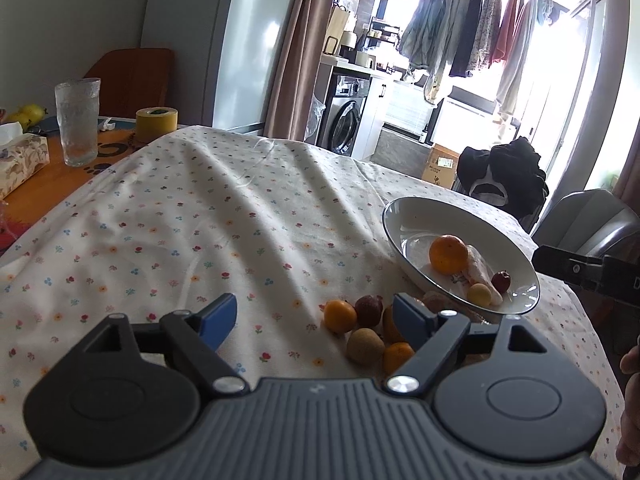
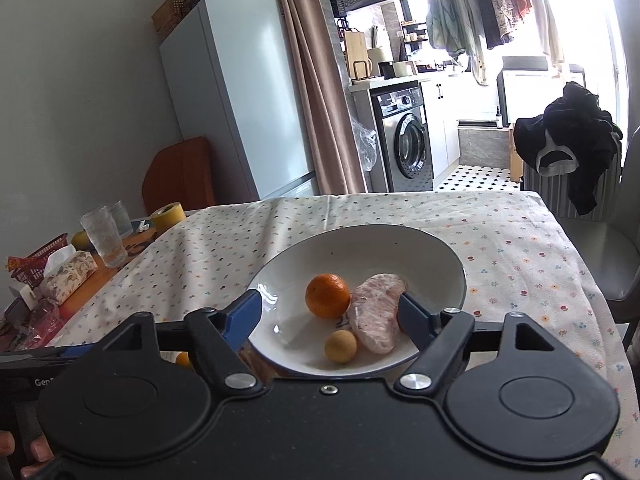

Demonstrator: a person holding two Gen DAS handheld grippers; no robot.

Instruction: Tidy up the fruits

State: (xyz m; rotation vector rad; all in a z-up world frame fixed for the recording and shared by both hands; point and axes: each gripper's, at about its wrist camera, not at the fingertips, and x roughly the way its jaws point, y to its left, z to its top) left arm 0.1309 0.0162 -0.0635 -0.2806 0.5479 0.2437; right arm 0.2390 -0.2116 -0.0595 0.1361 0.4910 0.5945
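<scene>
A white bowl (image 1: 432, 216) (image 2: 360, 248) sits on the flowered tablecloth. It holds an orange (image 1: 448, 254) (image 2: 327, 295), a peeled pomelo segment (image 1: 482, 270) (image 2: 376, 312), a small tan longan (image 1: 479, 294) (image 2: 340, 345) and a small dark red fruit (image 1: 501, 281). Left of the bowl lies a cluster of loose fruit: a small orange (image 1: 339, 315), a dark red fruit (image 1: 369, 310), a tan longan (image 1: 365, 347) and another small orange (image 1: 397, 356). My left gripper (image 1: 316, 316) is open and empty just before the cluster. My right gripper (image 2: 330, 312) is open and empty over the bowl's near rim.
A ribbed glass (image 1: 78, 120) (image 2: 103, 236), a yellow tape roll (image 1: 156, 120) (image 2: 168, 216) and a tissue box (image 1: 18, 160) (image 2: 70, 276) stand on the bare wood at the left. A grey chair (image 2: 616, 256) stands past the table's right edge.
</scene>
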